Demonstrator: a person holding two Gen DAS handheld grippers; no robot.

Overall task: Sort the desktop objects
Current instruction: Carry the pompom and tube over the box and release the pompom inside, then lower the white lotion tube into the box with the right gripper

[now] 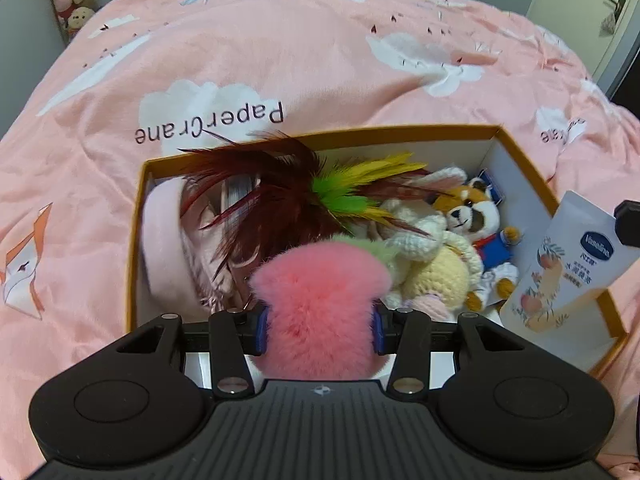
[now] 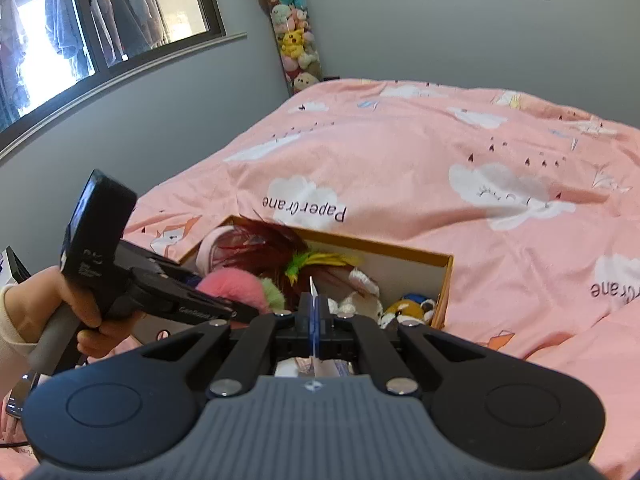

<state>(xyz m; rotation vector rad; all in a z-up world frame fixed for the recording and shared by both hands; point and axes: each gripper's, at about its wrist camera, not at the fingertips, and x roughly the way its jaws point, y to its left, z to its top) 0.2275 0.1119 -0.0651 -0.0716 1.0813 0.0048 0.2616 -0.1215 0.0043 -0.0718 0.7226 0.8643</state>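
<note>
On a pink quilt (image 1: 280, 60), left tool (image 1: 318, 330) clamps a pink pompom (image 1: 316, 300); right tool (image 2: 314, 322) pinches a tube (image 1: 560, 264).

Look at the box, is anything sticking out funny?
Yes. The dark red feathers poke up over the box rim, and the Vaseline tube, pinched by the right gripper, hangs tilted across its right wall.

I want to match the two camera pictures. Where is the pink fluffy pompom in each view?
Left wrist view: the pink fluffy pompom sits low in the centre, gripped between the left claw's fingers, above the box.
Right wrist view: the pompom is left of centre, at the tip of the left claw, which a hand holds.
Shared landmark: the orange-rimmed box with dark red feathers.
</note>
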